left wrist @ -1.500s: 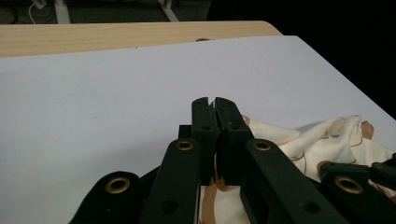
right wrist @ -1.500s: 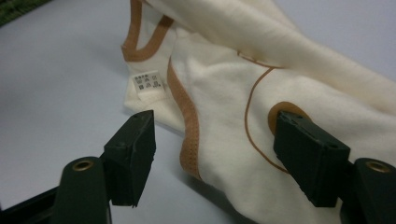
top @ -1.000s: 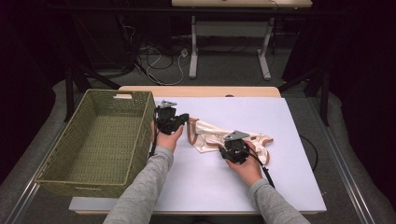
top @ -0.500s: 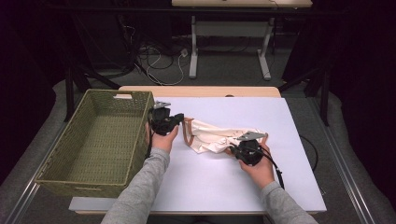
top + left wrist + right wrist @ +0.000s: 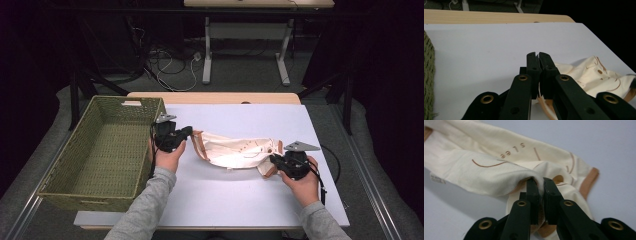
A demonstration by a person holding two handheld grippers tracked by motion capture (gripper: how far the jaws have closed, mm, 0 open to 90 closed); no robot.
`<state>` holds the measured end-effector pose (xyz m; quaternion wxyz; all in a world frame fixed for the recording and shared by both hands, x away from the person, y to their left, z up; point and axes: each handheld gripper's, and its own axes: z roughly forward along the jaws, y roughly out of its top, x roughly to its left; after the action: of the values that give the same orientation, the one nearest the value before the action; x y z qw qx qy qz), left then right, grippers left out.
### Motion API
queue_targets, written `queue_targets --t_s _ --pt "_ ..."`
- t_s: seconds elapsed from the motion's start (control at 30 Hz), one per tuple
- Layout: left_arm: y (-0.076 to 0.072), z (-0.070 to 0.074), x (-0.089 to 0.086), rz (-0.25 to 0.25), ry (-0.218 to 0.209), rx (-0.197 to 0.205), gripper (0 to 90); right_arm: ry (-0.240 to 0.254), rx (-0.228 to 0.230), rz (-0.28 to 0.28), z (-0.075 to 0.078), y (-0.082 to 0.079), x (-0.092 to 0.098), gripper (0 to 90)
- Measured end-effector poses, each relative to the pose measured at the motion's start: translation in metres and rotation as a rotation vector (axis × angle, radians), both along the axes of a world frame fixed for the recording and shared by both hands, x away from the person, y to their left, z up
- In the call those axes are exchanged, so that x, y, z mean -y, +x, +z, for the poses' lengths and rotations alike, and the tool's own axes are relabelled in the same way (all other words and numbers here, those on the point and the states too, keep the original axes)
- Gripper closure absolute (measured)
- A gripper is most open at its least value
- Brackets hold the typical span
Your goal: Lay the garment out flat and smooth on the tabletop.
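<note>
Cloth garment (image 5: 235,152) lies stretched on bench (image 5: 240,200) just right of wicker basket (image 5: 107,150). Left gripper (image 5: 187,132) pinches its basket-side tan edge, right gripper (image 5: 541,185) pinches far-end fold. Two-end hold likely to lift it spread.

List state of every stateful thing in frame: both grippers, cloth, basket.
left gripper: shut on the tan edge of the garment, at its left end
right gripper: shut on a fold of the garment, at its right end; its jaws have just been closing
cream garment: stretched out between the two grippers over the white table
green wicker basket: empty, upright at the table's left
</note>
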<state>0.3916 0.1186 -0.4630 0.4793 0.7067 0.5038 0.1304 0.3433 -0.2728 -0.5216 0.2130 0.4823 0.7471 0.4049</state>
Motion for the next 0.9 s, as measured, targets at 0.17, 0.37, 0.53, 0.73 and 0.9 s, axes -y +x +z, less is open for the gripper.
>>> queue_targets --t_s 0.17,0.37,0.53,0.73,0.9 --pt "-0.018 -0.003 -0.003 -0.037 -0.003 -0.018 88.0 0.033 0.005 -0.056 0.006 -0.005 0.019 84.3" --pt "-0.043 -0.009 0.001 -0.097 0.006 -0.016 88.0 0.055 0.045 -0.094 0.014 -0.013 0.031 84.3" --pt "-0.062 -0.016 0.002 -0.136 0.001 -0.016 88.0 0.054 0.048 -0.101 0.017 -0.017 0.036 84.3" --pt "-0.082 -0.033 0.008 -0.19 0.013 -0.053 88.0 0.055 0.05 -0.115 0.018 -0.022 0.039 84.2" --pt "-0.09 -0.05 0.011 -0.199 0.017 -0.083 87.9 0.06 0.062 -0.112 0.018 -0.026 0.038 84.1"
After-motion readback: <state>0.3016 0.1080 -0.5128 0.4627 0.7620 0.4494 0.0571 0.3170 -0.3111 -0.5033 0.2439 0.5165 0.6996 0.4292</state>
